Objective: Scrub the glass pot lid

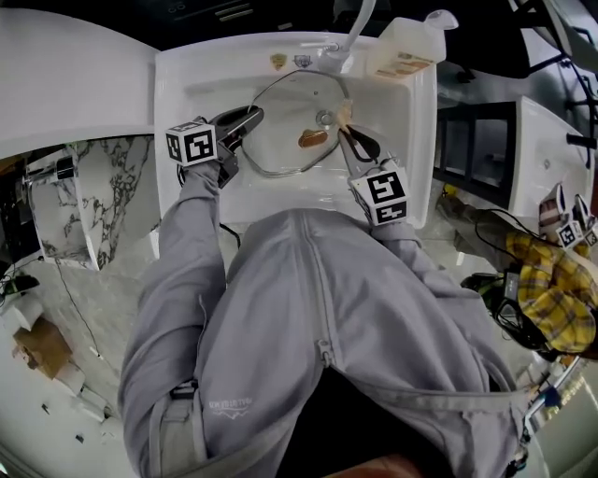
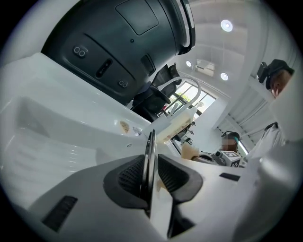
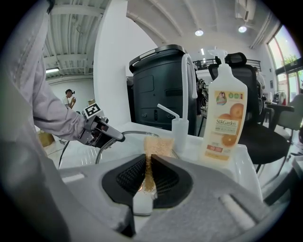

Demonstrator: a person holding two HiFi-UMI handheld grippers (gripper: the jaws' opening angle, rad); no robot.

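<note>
**Workpiece.** The glass pot lid (image 1: 294, 121) stands tilted in the sink (image 1: 187, 70), nearer its back wall, with one edge raised at the left. It should be treated as rigid, moderately heavy and breakable. The glass will probably be slippery once wet or soapy. The metal rim is the best place to hold it, since the dome offers no purchase and the centre knob (image 1: 324, 118) lies in the scrubbing path.

**Grippers.** The left gripper (image 1: 250, 116) is clamped on the lid's left rim. Its own view shows the rim edge-on between the ribbed pads (image 2: 130, 177). The right gripper (image 1: 350, 135) pinches a thin tan scrub pad (image 3: 158, 146), which is soft and flexible. The pad hangs over the right half of the lid, just beside the knob.

**Surroundings.**
- The faucet (image 1: 360, 23) rises from the middle of the sink's back edge and limits how far the lid can be lifted.
- The soap bottle (image 1: 406, 51) stands at the back right corner, within reach of a wide stroke.
- A brown-orange patch (image 1: 313, 138) shows at the lid, and it cannot be identified.
</note>
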